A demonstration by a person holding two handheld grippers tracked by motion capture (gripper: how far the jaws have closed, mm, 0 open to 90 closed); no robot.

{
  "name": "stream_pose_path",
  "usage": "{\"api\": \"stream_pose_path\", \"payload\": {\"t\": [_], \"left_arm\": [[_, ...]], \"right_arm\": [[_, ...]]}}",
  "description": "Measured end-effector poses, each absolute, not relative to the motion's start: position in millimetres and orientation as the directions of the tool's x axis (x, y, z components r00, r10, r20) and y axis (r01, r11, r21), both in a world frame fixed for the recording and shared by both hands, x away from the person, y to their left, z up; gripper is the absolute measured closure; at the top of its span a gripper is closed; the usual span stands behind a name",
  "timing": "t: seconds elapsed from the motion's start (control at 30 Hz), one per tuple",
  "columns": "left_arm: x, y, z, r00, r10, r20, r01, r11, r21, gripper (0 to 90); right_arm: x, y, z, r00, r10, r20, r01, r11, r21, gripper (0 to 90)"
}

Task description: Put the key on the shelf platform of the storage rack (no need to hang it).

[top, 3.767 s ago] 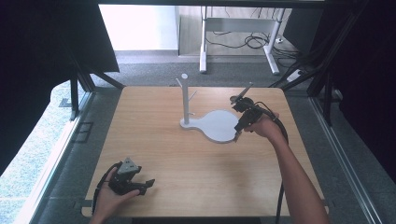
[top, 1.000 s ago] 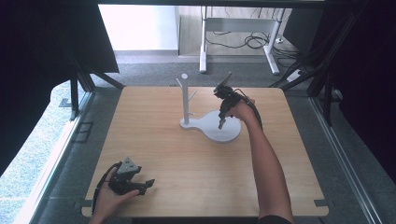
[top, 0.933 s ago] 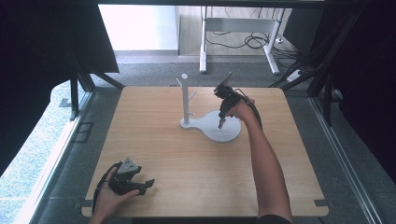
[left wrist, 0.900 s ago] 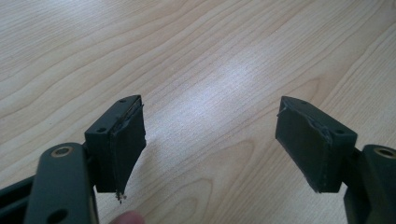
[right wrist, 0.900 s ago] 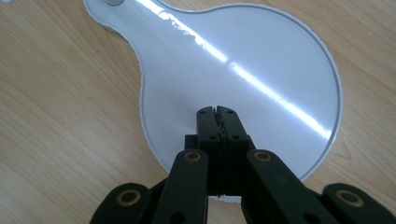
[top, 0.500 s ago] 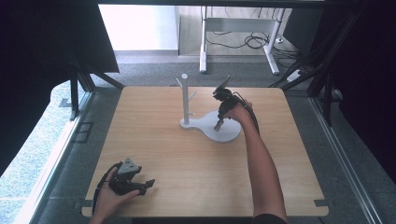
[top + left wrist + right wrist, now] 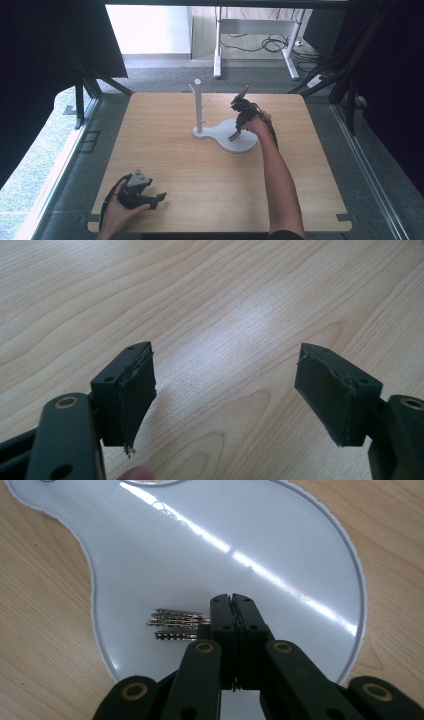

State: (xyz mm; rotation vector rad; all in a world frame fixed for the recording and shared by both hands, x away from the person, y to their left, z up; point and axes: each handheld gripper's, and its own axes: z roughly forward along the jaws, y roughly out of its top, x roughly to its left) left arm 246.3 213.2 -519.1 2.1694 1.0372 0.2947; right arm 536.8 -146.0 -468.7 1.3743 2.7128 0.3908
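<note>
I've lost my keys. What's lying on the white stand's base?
A bunch of silver keys lies on the white base. The right tool, jaws shut together, covers their heads, so any ring is hidden.

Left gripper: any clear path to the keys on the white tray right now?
Probably not directly. The keys lie on the tray across the table, and the right gripper sits shut right at them. The left gripper rests open at the near edge; bare tabletop lies between.

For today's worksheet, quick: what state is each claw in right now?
Left claw: open, holding nothing, above the wooden table.
Right claw: shut on the keys, over the white stand base.
</note>
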Motion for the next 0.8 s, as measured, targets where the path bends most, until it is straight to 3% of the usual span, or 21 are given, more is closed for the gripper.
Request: {"api": "stream_pose_path", "payload": {"t": [0.3,0.5,0.8], "left_arm": [[246,212,-519,0.652,0.752,-0.093,0.592,-0.429,0.682,24.5],[246,212,-520,0.651,0.753,-0.09,0.594,-0.432,0.679,24.4],[246,214,-519,0.651,0.754,-0.089,0.59,-0.428,0.685,24.5]], "right_arm": [[534,-145,-468,-0.603,0.797,0.028,0.774,0.576,0.264,80.1],[532,-148,-463,-0.587,0.809,0.023,0.778,0.556,0.291,57.0],[516,-154,-444,-0.585,0.811,0.011,0.755,0.54,0.372,48.7]]}}
